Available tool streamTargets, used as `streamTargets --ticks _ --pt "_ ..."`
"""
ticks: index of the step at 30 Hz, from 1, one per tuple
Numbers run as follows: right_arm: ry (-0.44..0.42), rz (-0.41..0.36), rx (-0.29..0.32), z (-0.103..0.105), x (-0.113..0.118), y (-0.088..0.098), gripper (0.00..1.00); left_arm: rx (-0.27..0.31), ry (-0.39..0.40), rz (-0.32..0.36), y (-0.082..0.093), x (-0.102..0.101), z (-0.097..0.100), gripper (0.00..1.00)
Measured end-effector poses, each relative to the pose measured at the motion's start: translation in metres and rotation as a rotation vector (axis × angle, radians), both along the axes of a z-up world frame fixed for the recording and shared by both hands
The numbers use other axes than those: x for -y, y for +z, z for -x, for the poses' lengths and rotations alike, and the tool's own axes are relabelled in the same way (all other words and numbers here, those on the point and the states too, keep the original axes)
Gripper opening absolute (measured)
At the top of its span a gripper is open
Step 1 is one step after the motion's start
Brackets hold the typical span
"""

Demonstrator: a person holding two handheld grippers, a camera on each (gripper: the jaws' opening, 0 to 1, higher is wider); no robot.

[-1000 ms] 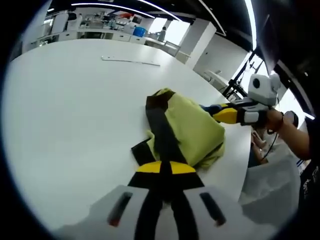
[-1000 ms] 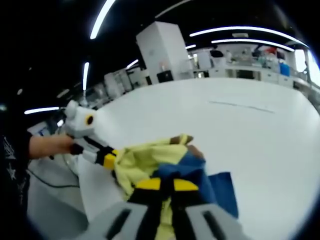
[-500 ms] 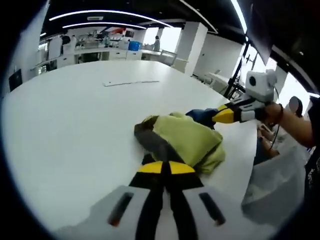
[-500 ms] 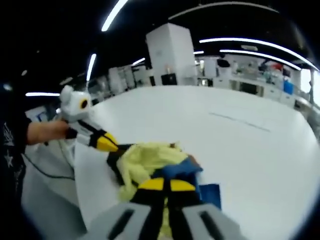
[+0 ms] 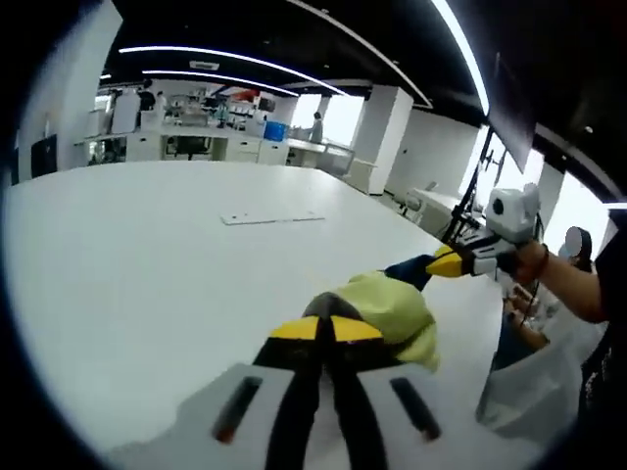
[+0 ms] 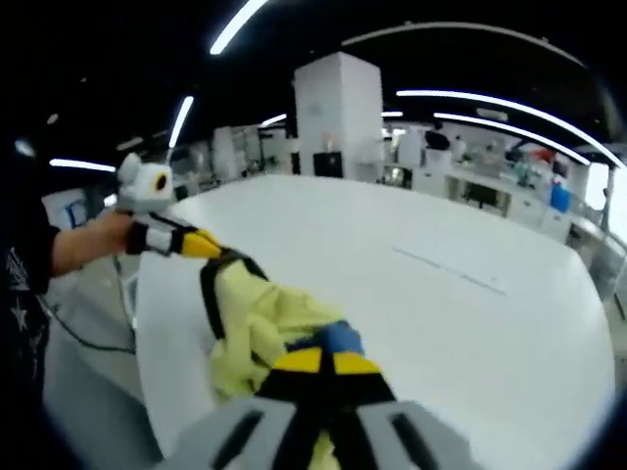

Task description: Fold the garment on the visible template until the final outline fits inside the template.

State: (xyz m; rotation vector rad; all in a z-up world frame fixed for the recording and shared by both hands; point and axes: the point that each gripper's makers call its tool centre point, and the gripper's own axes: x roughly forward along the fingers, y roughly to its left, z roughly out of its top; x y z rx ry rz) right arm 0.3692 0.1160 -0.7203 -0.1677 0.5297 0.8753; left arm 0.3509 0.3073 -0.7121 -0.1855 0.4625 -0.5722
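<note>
The left gripper (image 5: 326,331) is clenched on a bunched yellow-green garment (image 5: 390,311) with dark trim. The right gripper (image 6: 319,363) is clenched on the same garment's blue edge. The garment hangs stretched between them near the front edge of a wide white table (image 6: 460,304).

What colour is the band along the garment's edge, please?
Black, against the yellow-green garment; the band shows best in the right gripper view.
</note>
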Motion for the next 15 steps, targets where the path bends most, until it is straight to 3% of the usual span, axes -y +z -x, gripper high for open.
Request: streamTargets --ticks 7,15 --pt "-0.061 0.008 0.003 -0.016 0.018 0.008 0.0 0.022 0.062 0.044 0.01 -0.017 -0.013 0.0" --pt "-0.144 0.02 0.048 -0.046 0.042 0.025 0.0 0.105 0.109 0.092 0.03 -0.025 -0.04 0.0"
